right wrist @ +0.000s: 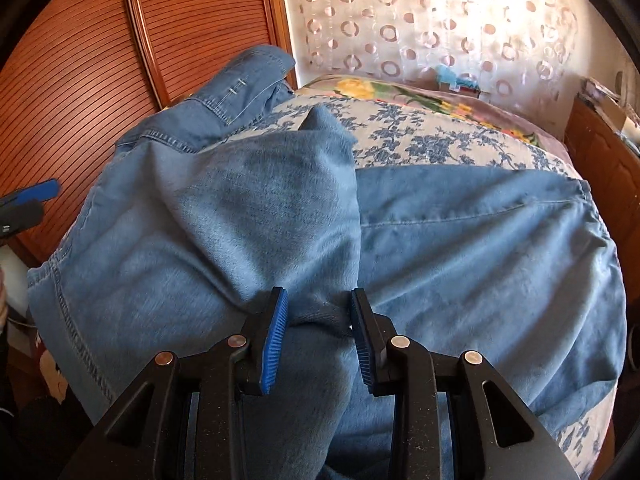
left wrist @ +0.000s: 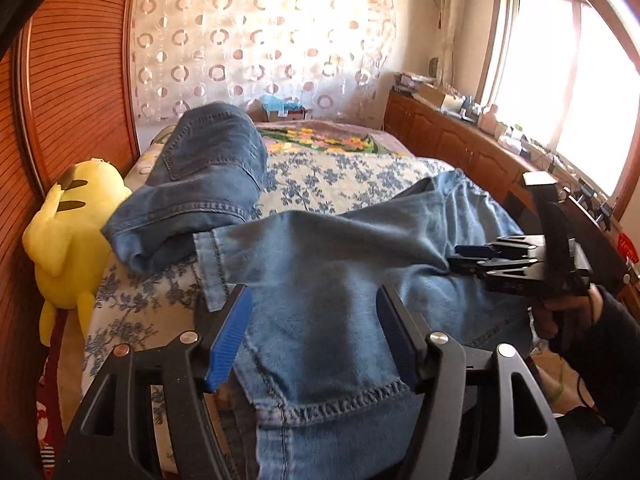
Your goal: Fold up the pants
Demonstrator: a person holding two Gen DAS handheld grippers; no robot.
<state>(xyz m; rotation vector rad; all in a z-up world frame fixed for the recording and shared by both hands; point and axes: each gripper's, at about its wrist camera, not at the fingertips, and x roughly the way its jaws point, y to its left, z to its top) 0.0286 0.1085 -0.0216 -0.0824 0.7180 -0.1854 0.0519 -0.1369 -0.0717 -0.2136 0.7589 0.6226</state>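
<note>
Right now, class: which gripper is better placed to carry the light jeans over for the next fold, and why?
Probably the right gripper: its pads pinch a raised bunch of the light jeans. The left gripper sits open, with denim lying loose between its fingers.

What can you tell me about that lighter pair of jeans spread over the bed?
The light blue jeans look like soft, faded denim with visible seam stitching and a hemmed leg end. They lie rumpled across the floral bedspread, partly lifted into a fold. The right gripper pinches a bunched ridge of the cloth. The left gripper has denim between its open-set fingers; whether it grips is unclear. A darker pair of jeans lies heaped beside one leg end.
</note>
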